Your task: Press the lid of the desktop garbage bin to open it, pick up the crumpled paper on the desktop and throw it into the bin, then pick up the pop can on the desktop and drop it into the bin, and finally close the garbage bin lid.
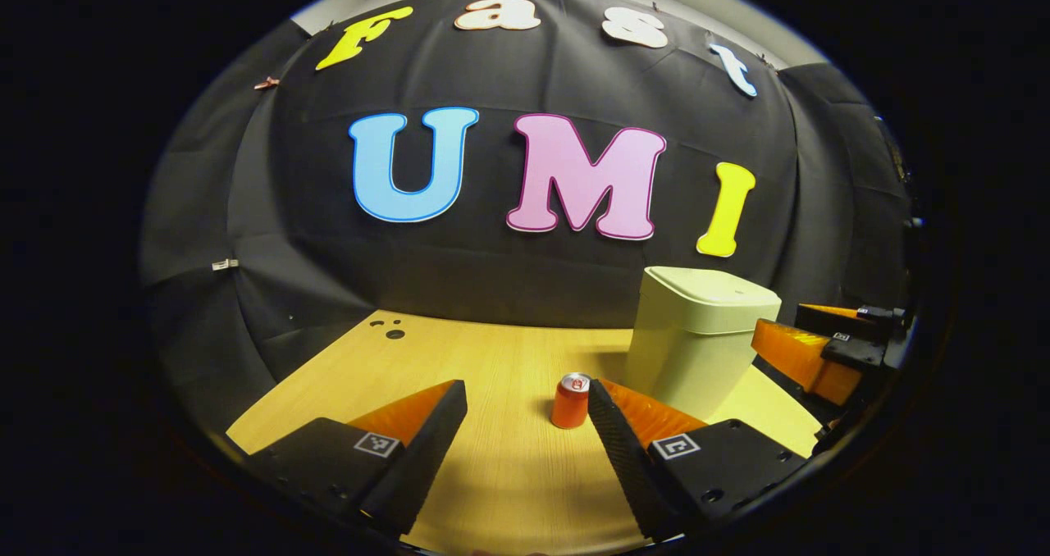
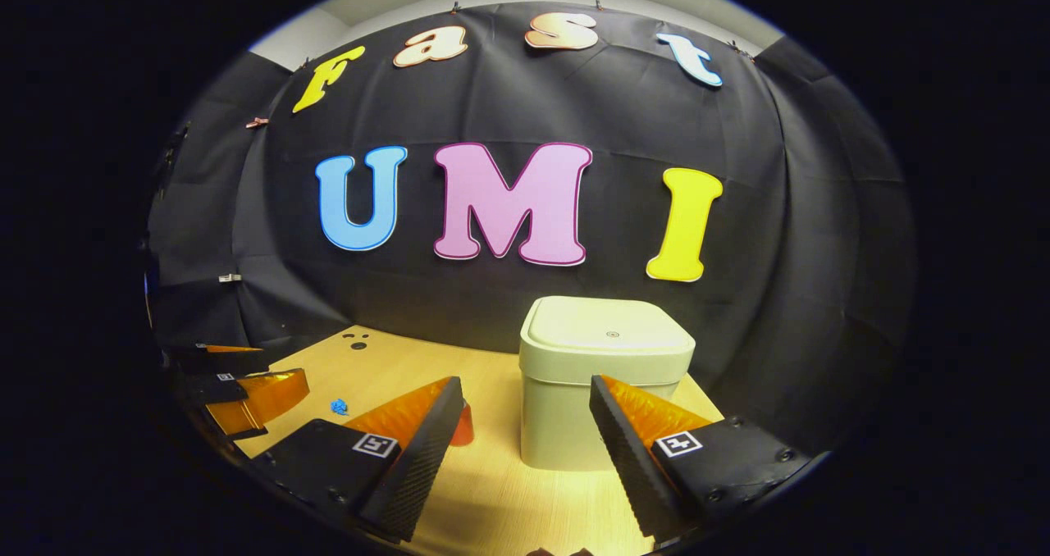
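Pale wooden desktop (image 1: 509,474) runs back to a black cloth wall, with a few small dark holes near its far left corner.

From the left gripper view, the left gripper (image 1: 525,425) has its fingers spread wide with nothing between them. The pop can (image 1: 571,401) stands upright on the desktop just ahead of the fingertips, close against the inner side of the right-hand finger. The garbage bin (image 1: 697,343), lid down, sits beyond that finger and to its right. Past the bin, the right gripper (image 1: 820,347) enters from the edge.

From the right gripper view, the right gripper (image 2: 525,421) is also spread wide and holds nothing. The bin (image 2: 603,375) stands just ahead, between the fingers and nearer the right one, its lid (image 2: 607,330) closed. A sliver of the can (image 2: 463,425) peeks out behind the left finger. Farther left lies a small blue scrap, probably the crumpled paper (image 2: 339,407), near the left gripper (image 2: 246,392).
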A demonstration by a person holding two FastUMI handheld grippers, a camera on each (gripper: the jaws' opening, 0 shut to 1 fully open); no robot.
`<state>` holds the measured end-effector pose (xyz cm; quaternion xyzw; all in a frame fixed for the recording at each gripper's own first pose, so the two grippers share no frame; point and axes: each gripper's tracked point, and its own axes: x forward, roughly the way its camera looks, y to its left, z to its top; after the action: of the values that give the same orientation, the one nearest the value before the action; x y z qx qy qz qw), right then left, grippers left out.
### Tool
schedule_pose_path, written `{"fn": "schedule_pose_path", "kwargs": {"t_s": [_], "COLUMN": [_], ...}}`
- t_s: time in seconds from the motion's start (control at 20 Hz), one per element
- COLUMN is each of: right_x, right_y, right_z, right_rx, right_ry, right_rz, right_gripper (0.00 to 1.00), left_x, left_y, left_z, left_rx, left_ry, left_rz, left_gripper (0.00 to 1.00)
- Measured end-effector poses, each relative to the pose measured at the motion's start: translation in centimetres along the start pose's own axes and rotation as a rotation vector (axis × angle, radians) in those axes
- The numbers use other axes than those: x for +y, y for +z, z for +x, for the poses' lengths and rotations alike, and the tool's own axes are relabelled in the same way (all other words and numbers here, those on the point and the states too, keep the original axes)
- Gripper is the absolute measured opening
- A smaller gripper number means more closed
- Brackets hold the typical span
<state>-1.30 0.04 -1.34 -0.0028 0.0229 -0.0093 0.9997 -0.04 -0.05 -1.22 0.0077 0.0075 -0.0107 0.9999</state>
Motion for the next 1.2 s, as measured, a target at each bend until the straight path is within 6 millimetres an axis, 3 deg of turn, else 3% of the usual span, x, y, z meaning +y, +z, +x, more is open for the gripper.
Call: {"fn": "schedule_pose_path", "kwargs": {"t_s": [1.0,1.1,1.15,1.2], "right_x": [-0.6,-0.6,-0.6,-0.6], "right_y": [-2.0,-1.9,-1.8,-1.8], "right_z": [-1.5,-1.6,-1.5,-1.5], "right_rx": [0.048,0.045,0.044,0.039], "right_ry": [-0.015,-0.014,-0.010,-0.010], "right_rz": [0.028,0.028,0.024,0.016], "right_gripper": [0.98,0.91,0.81,0.78], "left_x": [-0.2,-0.3,-0.3,-0.3], "left_y": [-1.5,-1.6,-1.5,-1.6], "left_z": [-0.3,-0.3,-0.3,-0.2], "left_rx": [0.035,0.039,0.041,0.042], "left_ry": [-0.011,-0.010,-0.010,-0.010], "left_rz": [-0.004,-0.005,-0.005,-0.004], "left_gripper": [0.96,0.96,0.96,0.96]}}
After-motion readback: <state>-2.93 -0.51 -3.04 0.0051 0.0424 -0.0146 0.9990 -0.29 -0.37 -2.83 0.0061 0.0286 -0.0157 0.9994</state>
